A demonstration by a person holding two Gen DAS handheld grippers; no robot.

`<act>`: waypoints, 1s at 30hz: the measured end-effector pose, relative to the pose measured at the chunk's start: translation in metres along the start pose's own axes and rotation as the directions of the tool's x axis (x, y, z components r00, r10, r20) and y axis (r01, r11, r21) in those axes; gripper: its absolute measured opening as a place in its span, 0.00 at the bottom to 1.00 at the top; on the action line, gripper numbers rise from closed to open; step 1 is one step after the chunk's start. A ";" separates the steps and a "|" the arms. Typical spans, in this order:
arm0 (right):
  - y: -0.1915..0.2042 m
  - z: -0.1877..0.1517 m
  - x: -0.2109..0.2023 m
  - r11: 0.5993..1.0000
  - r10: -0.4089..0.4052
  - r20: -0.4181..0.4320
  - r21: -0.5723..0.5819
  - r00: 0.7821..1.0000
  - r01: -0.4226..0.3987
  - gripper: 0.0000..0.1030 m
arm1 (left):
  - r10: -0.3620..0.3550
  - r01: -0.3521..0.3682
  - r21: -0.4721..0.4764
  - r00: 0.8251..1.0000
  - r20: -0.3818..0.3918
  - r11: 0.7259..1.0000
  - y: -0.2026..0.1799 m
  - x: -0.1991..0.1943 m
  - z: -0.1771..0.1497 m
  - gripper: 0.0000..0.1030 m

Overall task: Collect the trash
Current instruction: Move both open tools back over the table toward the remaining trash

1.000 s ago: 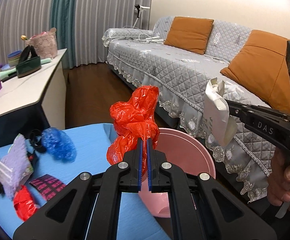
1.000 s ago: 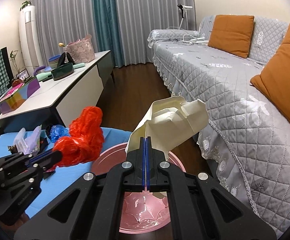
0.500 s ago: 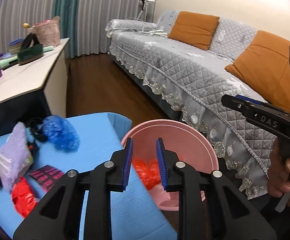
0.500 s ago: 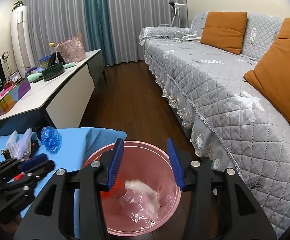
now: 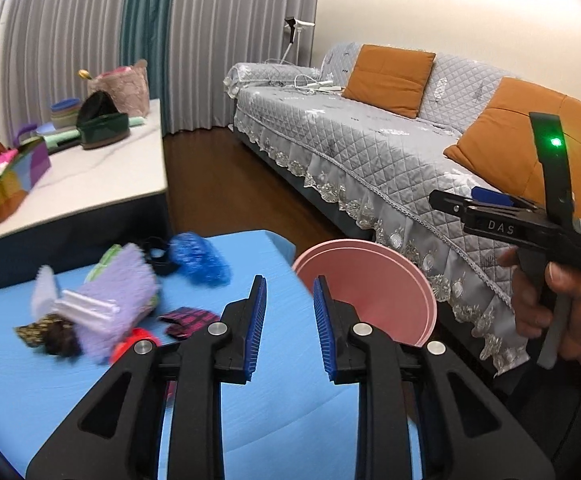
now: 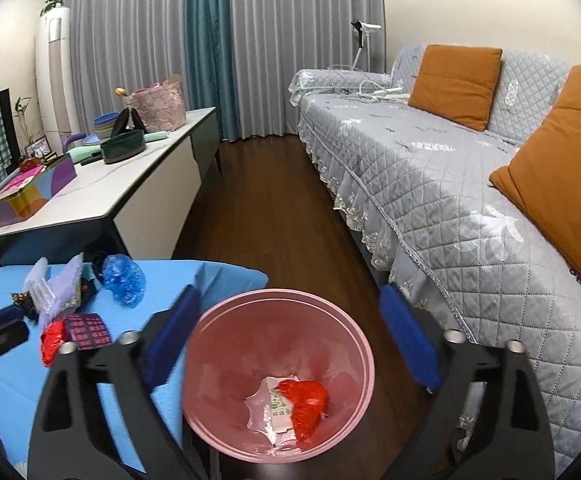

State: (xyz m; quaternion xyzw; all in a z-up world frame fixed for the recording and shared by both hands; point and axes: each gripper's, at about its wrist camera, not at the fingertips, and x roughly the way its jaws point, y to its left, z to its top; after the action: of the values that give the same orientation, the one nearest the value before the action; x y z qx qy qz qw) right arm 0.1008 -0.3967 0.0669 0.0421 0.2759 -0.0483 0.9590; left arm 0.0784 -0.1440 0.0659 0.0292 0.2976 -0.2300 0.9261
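A pink bin stands on the floor by the blue table. Inside it lie a red plastic bag and a crumpled white paper. My right gripper hangs over the bin; its jaws are opening wide with nothing between them. My left gripper is open and holds nothing, above the table edge beside the bin. On the table lie a blue crumpled wrapper, a purple fuzzy piece, a small red scrap and a pink-and-black packet.
A grey quilted sofa with orange cushions runs along the right. A white sideboard carrying boxes and bowls stands at the left. Dark wood floor lies between them. A hand holds the right gripper.
Both grippers have opened. The red bag and the white paper fell from them into the pink bin. The left gripper has drawn away from the bin toward the table.
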 end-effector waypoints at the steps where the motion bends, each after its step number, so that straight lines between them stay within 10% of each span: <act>1: 0.003 0.000 -0.004 1.000 -0.003 0.005 -0.001 1.000 0.003 0.95 | 0.003 -0.003 0.002 1.000 0.003 1.000 0.005 -0.007 -0.001 0.25; 18: 0.060 -0.011 -0.035 0.996 0.002 0.062 -0.094 0.998 0.003 0.95 | 0.156 -0.154 -0.045 0.986 0.053 0.987 0.069 -0.053 -0.044 0.35; 30: 0.081 -0.006 -0.025 0.998 0.033 0.082 -0.053 0.996 -0.029 0.63 | 0.223 -0.216 -0.124 0.973 0.050 0.969 0.108 -0.059 -0.053 0.36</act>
State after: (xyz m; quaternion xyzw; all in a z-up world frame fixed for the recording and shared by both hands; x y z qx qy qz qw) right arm 0.0860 -0.3143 0.0798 0.0197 0.2366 -0.0279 0.9710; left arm 0.0555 -0.0135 0.0465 0.0000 0.2759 -0.1090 0.9550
